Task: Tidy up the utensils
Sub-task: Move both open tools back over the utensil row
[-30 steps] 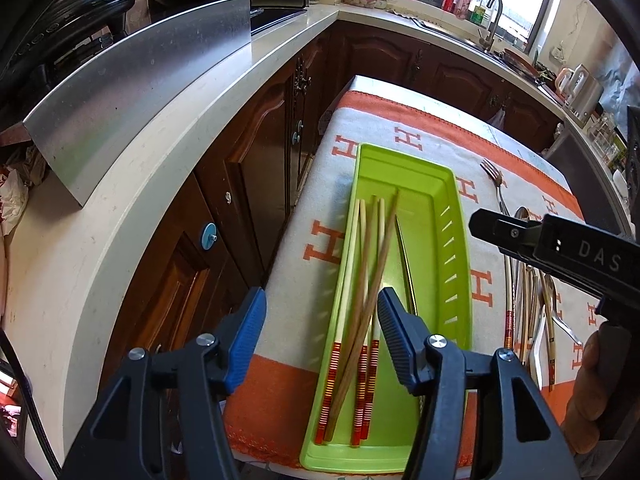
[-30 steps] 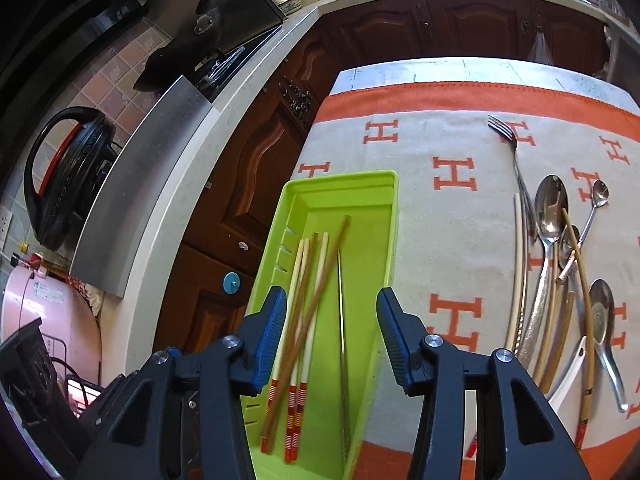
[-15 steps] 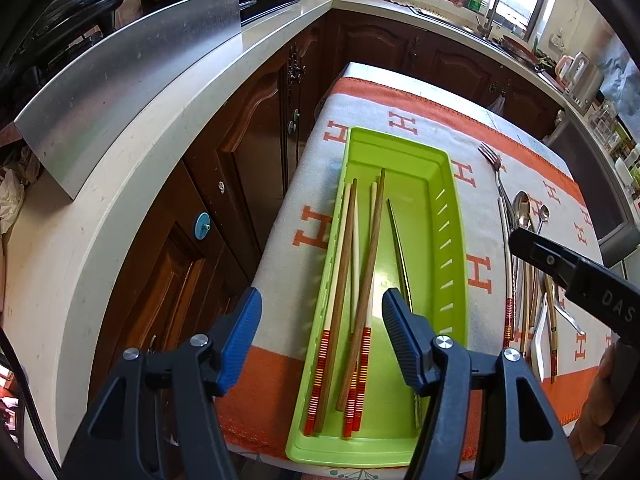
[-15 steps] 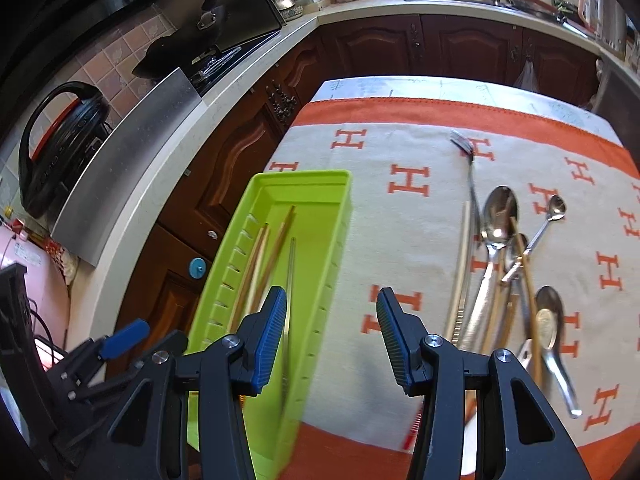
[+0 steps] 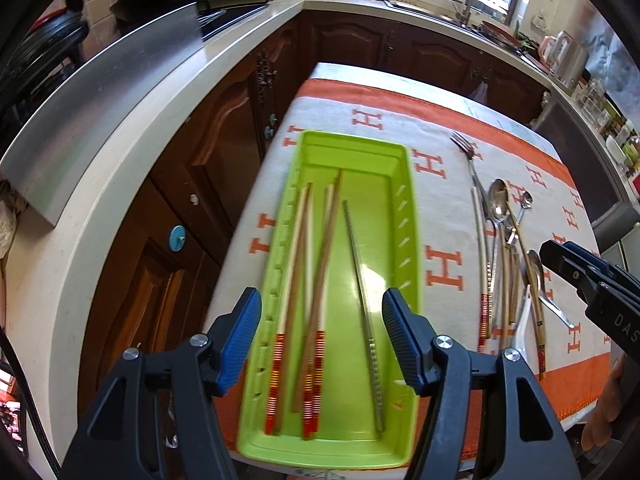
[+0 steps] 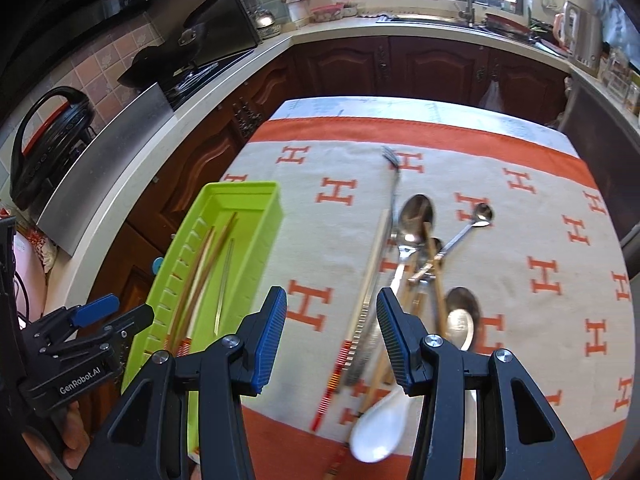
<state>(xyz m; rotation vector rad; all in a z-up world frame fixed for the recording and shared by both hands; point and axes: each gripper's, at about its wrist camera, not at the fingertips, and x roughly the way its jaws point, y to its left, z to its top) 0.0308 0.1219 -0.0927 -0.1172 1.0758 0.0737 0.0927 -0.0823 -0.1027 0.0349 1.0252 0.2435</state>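
- We hold our left gripper (image 5: 322,338) above the near end of the green tray (image 5: 410,216), its blue-padded jaws spread wide with nothing between them.
- In the left wrist view the tray lies lengthwise from six toward twelve o'clock on the orange-and-cream cloth (image 5: 440,140).
- Inside it we see wooden chopsticks with red-striped ends (image 5: 310,264) toward the nine o'clock side, one crossing the others at a slant, and a single metal chopstick (image 5: 362,288) lying apart toward three o'clock.
- Our right gripper (image 6: 332,334) is also wide open and holds nothing; it hangs over the cloth just at three o'clock of the tray (image 6: 240,196).
- Between and beyond its jaws lies the loose pile: a pale chopstick with a red-striped end (image 6: 366,280), a large metal spoon (image 6: 416,214), a fork (image 6: 394,168) pointing toward twelve o'clock, and a small long-handled spoon (image 6: 480,216) angled toward two o'clock.
- A white ceramic spoon (image 6: 378,426) lies nearest us, at six o'clock of the pile, touching the other handles.
- Several wooden-handled pieces (image 6: 434,276) cross one another in the pile; we cannot tell how many.
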